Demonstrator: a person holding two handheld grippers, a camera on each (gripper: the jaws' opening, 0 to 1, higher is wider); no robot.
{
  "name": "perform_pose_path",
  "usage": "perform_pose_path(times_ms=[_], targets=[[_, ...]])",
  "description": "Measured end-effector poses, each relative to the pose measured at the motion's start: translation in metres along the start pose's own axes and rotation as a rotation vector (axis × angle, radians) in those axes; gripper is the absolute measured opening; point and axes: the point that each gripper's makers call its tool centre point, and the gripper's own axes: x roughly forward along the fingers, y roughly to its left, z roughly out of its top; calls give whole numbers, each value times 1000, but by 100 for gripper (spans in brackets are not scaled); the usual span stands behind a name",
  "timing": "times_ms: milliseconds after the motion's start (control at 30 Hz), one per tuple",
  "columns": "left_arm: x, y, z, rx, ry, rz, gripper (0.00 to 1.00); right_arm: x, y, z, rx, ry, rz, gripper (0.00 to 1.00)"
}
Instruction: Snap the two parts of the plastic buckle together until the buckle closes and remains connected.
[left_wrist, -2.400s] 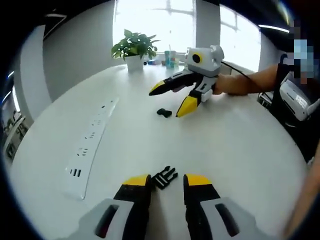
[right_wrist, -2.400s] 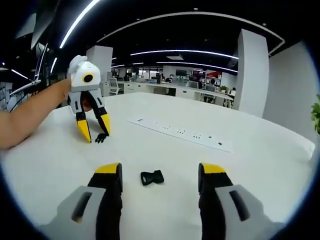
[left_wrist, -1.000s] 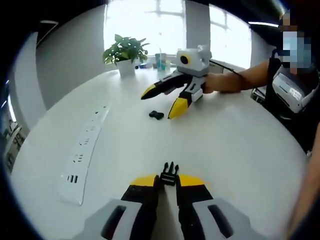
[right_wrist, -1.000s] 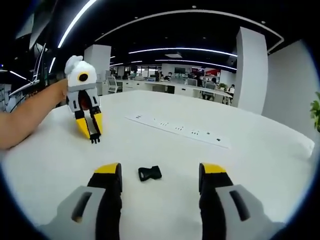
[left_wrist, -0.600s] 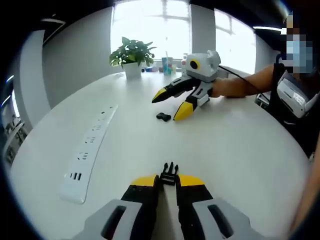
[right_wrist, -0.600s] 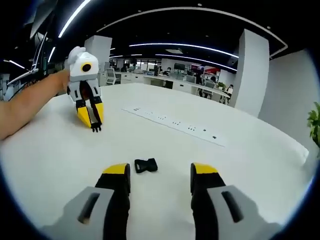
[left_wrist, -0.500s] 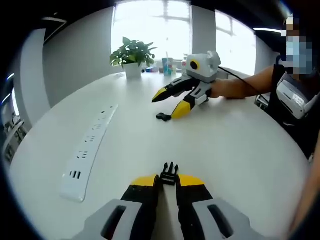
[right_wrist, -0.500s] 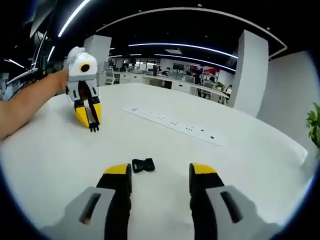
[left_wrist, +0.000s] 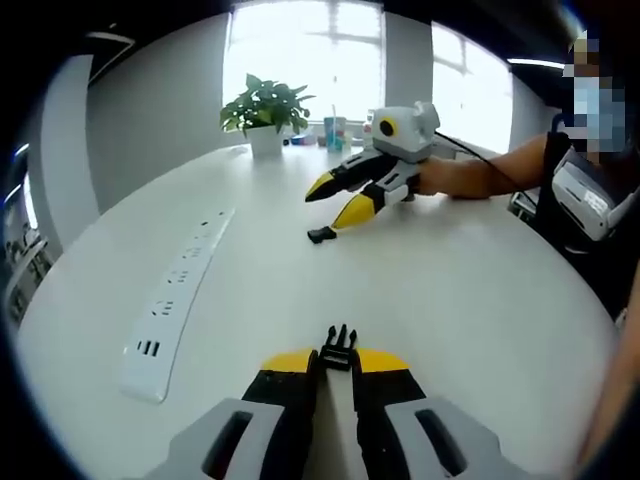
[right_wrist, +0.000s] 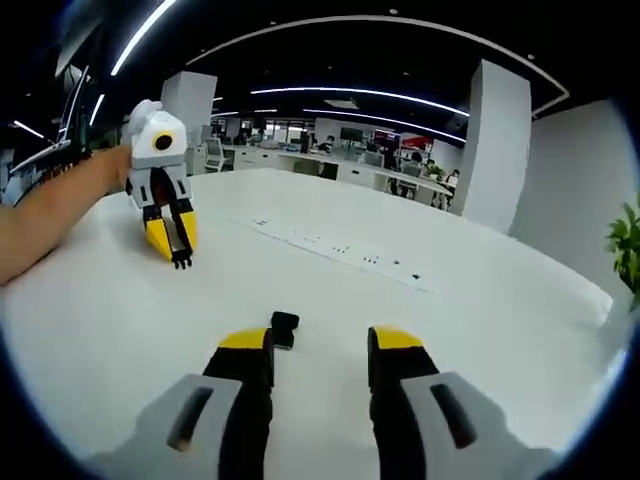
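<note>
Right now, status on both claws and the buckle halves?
Left claw shut on pronged buckle half. Right claw open, socket half by its left fingertip, not gripped. Halves unjoined. Power strip lies off to the side.

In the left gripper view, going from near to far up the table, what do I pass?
Left gripper shut on the pronged buckle half → socket buckle half on the white table → right gripper, jaws apart → potted plant at the far edge.
</note>
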Motion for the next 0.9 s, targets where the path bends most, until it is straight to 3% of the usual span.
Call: perform_pose_path(times_ms=[133, 200, 300, 400, 533, 700, 900], targets=[[0, 0, 0, -2, -1, -3, 13, 6, 17, -3, -16, 19, 43, 41], [0, 0, 1, -4, -2, -6, 13, 8, 23, -7, -22, 39, 51, 37], [0, 0, 1, -4, -1, -8, 13, 6, 16, -5, -52, 28, 13, 32], [2, -5, 1, -2, 0, -8, 13, 4, 15, -8, -22, 32, 27, 27], [1, -5, 1, -7, -4, -11, 13, 6, 17, -8, 66, 23, 80, 26], [0, -2, 1, -10, -9, -14, 13, 8, 18, -8, 65, 25, 74, 20], [0, -3, 1, -13, -10, -17, 13, 8, 12, -11, 56, 40, 58, 21]])
